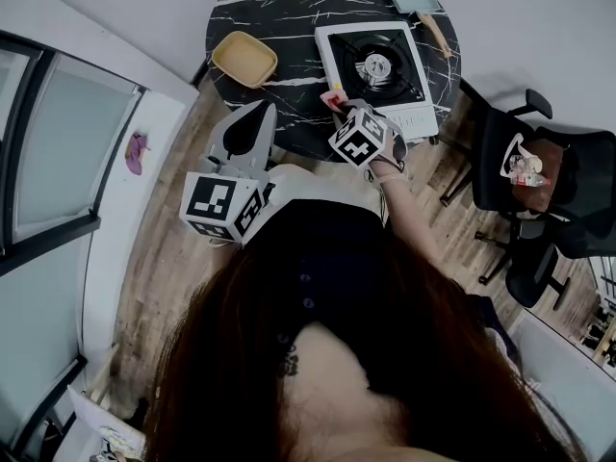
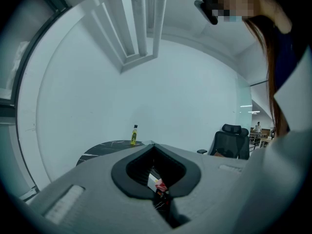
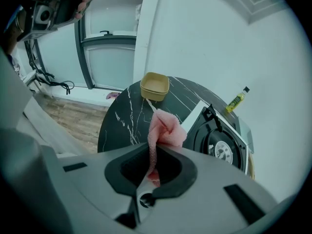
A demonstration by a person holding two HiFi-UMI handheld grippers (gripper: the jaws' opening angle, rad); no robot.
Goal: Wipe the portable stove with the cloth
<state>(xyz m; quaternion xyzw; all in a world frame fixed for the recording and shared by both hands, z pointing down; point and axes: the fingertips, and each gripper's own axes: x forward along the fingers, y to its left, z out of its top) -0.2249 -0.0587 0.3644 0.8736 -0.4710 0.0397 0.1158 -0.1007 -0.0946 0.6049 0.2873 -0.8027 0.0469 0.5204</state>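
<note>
Being pinched at lower centre of the right gripper view, the cloth [image 3: 165,128], pink, fuzzy and bunched, is clamped by the right gripper [image 3: 154,154]. The left gripper [image 2: 150,146] is seen pressed together, apparently with nothing gripped. Wiping is judged not yet begun: the cloth must be lowered onto the white, black-topped portable stove [image 3: 220,141], found further off at right on the marbled table [image 3: 119,123].

The left gripper [image 2: 153,145] has its jaws pressed together and holds nothing. A scrap of white and pink shows through the dark opening behind them. Beyond, a small yellow bottle [image 2: 134,134] stands on a dark marbled table [image 2: 105,150] before a white wall [image 2: 185,91]. A black office chair [image 2: 230,143] stands to the right.
</note>
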